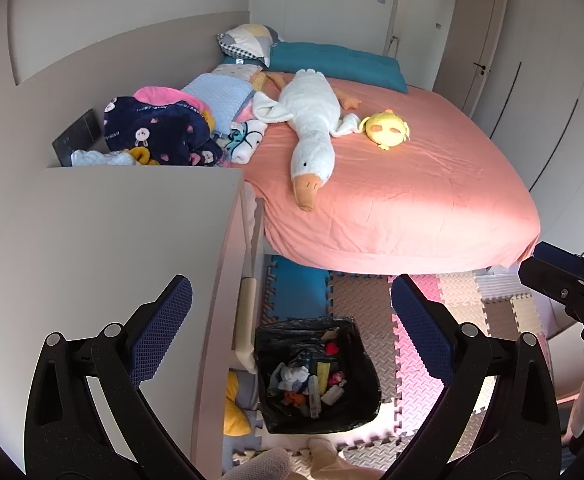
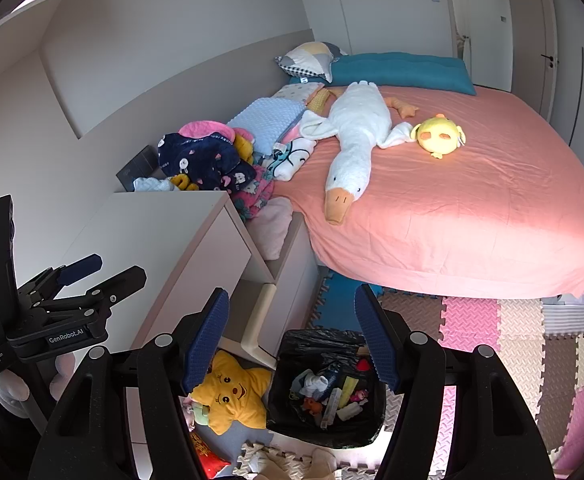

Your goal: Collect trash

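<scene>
Claws first: your left claw (image 1: 292,328) hangs with its pads apart and nothing between them, high above the floor beside the white bench (image 1: 111,240), and your right claw (image 2: 292,340) is likewise spread and empty, looking down from about the same height. Moving rightward from the bench's right edge, a yellow star plush (image 2: 231,396) and a red packet (image 2: 207,456) lie on the floor at its foot, and just beside them stands the bin (image 2: 328,392), lined with a black bag and already holding a mixed heap of wrappers, tissue and small scraps. Past the bin, the foam floor mat (image 2: 512,344) runs under the front edge of the bed (image 2: 472,220), where a goose plush (image 2: 356,136) and a small yellow plush (image 2: 440,136) lie on the pink sheet. By the look of it, collection is well along and the red packet may be what remains. Your risks from here: the star plush sits touching or nearly touching that packet, so a wide-open reach could catch the toy instead; the bag's slack rim could snag a pad and tip the bin; and both claws converging on one spot could collide.
</scene>
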Available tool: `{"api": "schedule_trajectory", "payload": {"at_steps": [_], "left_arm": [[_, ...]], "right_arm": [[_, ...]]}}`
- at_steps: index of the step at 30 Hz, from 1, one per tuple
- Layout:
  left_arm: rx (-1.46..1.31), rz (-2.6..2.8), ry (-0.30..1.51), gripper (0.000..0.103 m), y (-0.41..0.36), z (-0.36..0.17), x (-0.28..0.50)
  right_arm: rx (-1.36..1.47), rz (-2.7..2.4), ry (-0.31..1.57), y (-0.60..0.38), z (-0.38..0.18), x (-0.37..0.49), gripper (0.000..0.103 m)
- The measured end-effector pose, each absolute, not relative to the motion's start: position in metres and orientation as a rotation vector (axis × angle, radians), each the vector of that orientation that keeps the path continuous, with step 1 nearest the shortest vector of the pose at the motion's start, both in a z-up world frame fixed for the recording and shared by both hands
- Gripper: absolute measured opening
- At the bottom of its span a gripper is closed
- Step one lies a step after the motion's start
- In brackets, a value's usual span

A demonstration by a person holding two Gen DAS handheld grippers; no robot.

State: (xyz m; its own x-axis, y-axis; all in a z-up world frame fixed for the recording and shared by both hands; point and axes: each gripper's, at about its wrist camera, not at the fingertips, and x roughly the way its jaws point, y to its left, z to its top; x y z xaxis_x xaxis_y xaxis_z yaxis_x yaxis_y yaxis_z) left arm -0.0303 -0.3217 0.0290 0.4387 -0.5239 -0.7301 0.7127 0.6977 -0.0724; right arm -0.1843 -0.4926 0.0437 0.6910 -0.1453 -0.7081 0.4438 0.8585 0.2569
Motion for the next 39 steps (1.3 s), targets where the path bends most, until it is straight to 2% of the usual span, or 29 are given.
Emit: {"api": "schedule_trajectory", "payload": {"at_steps": [39], "left_arm": [[0.305, -0.827, 0.812, 0.096, -0.334, 0.028, -0.029]], "right_arm": [[0.436, -0.345, 0.745, -0.497, 0.039, -0.182, 0.066]]}}
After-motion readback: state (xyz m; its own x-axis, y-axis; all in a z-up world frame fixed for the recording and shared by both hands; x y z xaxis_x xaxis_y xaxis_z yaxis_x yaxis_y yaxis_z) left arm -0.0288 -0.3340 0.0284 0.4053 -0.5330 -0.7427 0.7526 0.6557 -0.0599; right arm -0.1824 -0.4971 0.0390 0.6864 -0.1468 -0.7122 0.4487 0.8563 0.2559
